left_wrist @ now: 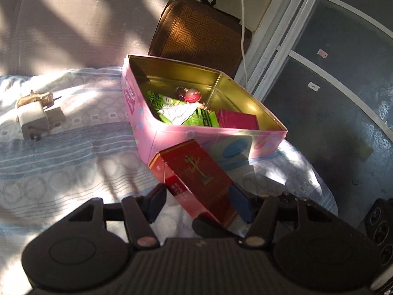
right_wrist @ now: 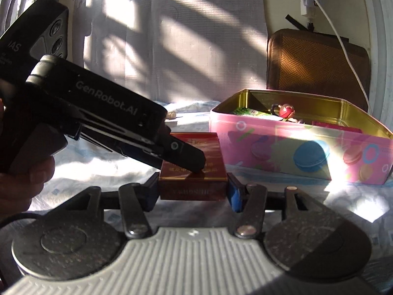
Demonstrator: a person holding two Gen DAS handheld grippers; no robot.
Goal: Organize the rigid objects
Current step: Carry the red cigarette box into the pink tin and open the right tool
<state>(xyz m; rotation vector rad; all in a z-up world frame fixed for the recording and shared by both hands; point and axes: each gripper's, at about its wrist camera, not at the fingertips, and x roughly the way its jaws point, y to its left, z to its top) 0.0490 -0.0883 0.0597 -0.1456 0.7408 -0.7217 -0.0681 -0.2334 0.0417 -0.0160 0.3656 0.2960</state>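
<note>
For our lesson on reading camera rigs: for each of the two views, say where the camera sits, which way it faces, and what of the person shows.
Left wrist: on the left gripper, looking down over the red box to the pink tin; no hand shows.
Right wrist: on the right gripper, facing level across the bed; a hand shows at left.
Shared: red box, tin, brown mat.

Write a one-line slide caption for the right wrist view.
Both tongs grip a red box on the bed, beside an open pink tin.

A bed (left_wrist: 61, 172) with a blue-patterned cover bears a pink tin (left_wrist: 157, 132); the red box (left_wrist: 196, 177) lies just before it, a white charger (left_wrist: 32, 120) well to its left.
</note>
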